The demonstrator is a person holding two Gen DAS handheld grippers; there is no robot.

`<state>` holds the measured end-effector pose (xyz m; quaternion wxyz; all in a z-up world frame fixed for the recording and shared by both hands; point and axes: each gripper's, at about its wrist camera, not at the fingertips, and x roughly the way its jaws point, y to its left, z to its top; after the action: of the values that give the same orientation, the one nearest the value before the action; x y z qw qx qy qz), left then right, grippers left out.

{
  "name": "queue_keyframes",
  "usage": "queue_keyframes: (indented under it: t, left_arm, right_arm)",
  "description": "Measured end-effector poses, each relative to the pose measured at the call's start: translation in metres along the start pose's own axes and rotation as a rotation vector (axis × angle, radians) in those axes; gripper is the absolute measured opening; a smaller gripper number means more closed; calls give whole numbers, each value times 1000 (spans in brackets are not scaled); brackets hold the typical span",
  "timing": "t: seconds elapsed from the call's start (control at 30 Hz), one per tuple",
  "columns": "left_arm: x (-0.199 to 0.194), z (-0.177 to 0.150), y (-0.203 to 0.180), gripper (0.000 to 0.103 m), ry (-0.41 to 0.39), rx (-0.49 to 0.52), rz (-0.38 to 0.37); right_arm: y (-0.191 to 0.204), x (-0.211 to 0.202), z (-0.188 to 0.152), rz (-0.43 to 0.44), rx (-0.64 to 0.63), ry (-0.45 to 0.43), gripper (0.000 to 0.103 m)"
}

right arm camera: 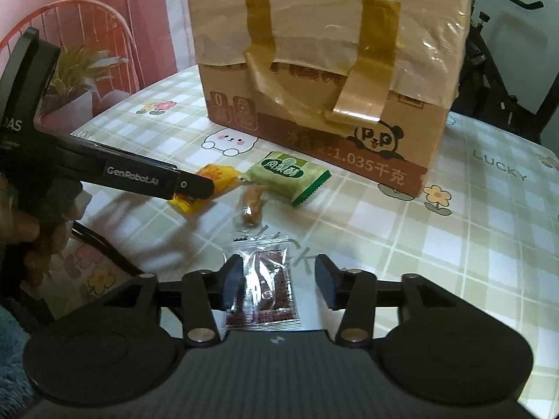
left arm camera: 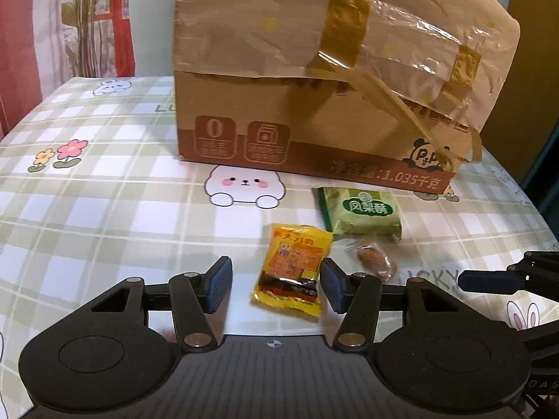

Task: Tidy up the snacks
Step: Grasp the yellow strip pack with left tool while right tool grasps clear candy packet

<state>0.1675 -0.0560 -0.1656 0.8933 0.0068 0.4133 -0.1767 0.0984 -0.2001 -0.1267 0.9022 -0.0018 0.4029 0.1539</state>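
My left gripper (left arm camera: 276, 284) is open, its fingers on either side of a yellow snack packet (left arm camera: 291, 272) lying on the table. A green packet (left arm camera: 360, 214) and a small clear-wrapped brown sweet (left arm camera: 375, 260) lie just beyond it. My right gripper (right arm camera: 279, 282) is open around a clear packet with red print (right arm camera: 267, 286). In the right wrist view the left gripper's finger (right arm camera: 139, 174) reaches over the yellow packet (right arm camera: 216, 178), with the green packet (right arm camera: 290, 176) and sweet (right arm camera: 251, 204) beside it. A taped cardboard box (left arm camera: 314, 70) stands behind.
The table has a green plaid cloth (left arm camera: 104, 192) with cartoon prints. The box (right arm camera: 332, 70) fills the back middle. A potted plant (right arm camera: 77, 70) and red-white backdrop stand beyond the left edge; dark equipment (right arm camera: 506, 52) stands at the right.
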Motion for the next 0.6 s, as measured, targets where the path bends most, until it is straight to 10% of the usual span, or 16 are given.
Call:
queue_keyframes:
  t: [0.5, 0.6]
  left_arm:
    - [4, -3, -12, 59, -24, 135, 17]
    - [2, -6, -14, 39, -34, 163, 5]
  right_arm:
    - [15, 10, -3, -8, -85, 37, 54]
    - [13, 10, -3, -13, -77, 32, 48]
